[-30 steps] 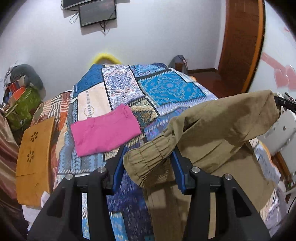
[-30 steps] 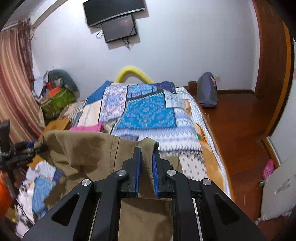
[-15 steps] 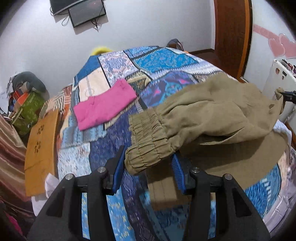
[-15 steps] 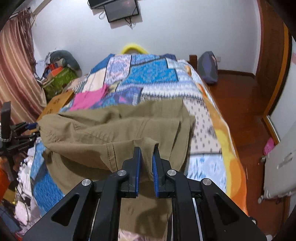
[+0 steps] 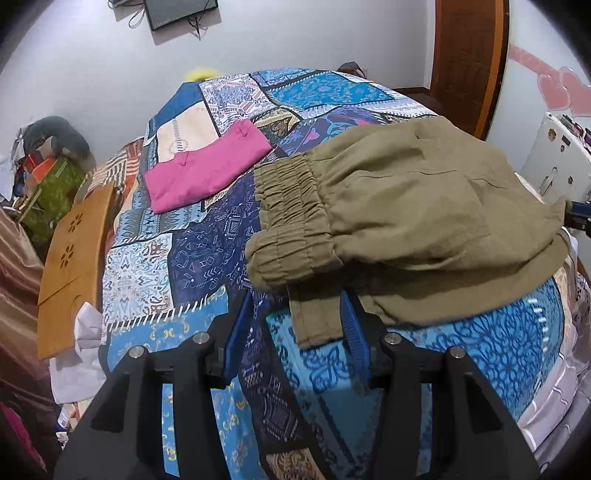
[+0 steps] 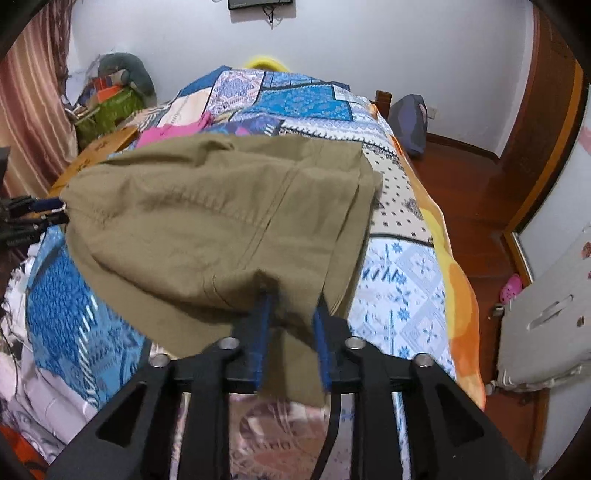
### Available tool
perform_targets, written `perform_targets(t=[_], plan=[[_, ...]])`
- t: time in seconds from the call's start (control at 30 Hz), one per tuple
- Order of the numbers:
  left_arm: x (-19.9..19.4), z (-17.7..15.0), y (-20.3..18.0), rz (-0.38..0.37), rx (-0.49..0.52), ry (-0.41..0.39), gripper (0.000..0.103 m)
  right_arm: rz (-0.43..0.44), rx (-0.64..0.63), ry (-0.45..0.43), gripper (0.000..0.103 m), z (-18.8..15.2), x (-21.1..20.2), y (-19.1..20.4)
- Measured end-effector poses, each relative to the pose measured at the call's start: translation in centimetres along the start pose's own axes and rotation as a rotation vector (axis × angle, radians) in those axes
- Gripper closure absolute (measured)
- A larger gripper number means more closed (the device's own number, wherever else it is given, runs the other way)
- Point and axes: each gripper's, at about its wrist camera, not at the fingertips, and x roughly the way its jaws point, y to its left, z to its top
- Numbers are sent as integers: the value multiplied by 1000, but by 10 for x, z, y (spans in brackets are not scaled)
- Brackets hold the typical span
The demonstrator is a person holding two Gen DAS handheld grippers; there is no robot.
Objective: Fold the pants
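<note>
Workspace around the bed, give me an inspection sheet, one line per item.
Surface: patchwork bedspread on a bed.
Job's things: khaki pants folded over, lying on the spread.
Clutter: folded pink garment; wooden board at the bedside; bags by the wall.
Grippers: left gripper open, waistband just past its tips; right gripper has just been opening, cloth between its jaws.
Cables: wires under the wall screen.
Surroundings: white wall, wooden door.
</note>
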Motion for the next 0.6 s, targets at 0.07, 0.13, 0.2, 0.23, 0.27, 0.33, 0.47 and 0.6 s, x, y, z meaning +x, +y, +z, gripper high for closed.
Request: perform_targets(t=[0.07,0.13,0.2,0.23,0.27,0.33,0.47,0.6], plan=[[-10,-2,-2,-12,9,-11,52,5,1,1,61,-5,-6,2],[-21,-1,-4,-18,14,-33,44,-3,-3,-8,52,-7,-13,4],[-33,0,-7,-7,24,-70,39,-6,-12,-27,51,-7,-22,7],[-40,2,-10,-2,33,-90,37,-4,-16,-35,51,-6,-25,9],[-45,4,-12,-3,40,-105,36,-2,-21,-42,51,-4,-29,11],[-53,8,-20,-17,65,-128,29,4,-31,-57,50,1,-34,16],[-62,15,-42,-14,159,-177,12,40,-38,-99,34,11,-39,29],[-52,21,-70,33,297,-174,11,83,-59,-115,33,19,-33,47]])
